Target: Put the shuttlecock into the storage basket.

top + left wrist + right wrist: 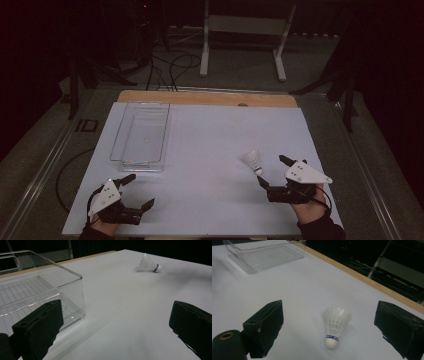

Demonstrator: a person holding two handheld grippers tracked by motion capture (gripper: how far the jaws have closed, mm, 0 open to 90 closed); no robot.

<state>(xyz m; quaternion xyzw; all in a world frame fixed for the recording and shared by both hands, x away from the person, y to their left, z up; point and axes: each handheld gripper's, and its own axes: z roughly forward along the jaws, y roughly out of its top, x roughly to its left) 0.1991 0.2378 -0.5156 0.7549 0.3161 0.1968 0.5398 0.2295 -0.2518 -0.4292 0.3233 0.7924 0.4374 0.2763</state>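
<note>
Black jaws of the right gripper [273, 175] stand wide apart and hold nothing; in the right gripper view the shuttlecock [335, 326] lies on the sheet between them and a little ahead, touching neither. It lies on its side, cork end toward the gripper and feathered skirt pointing away, so its long axis runs roughly along the gripper's line of reach rather than across the jaws. In the high view the shuttlecock [253, 161] sits on the right near part of the white sheet [210, 150], just beyond the right gripper and slightly to its left. That hand is clearly the nearer one. The left gripper [141, 190], also wide open and empty, rests at the near left corner, well apart from the shuttlecock. A clear bin [141, 135] stands just beyond it, on the left side. A short reach forward would likely put the cork between the right jaws.
</note>
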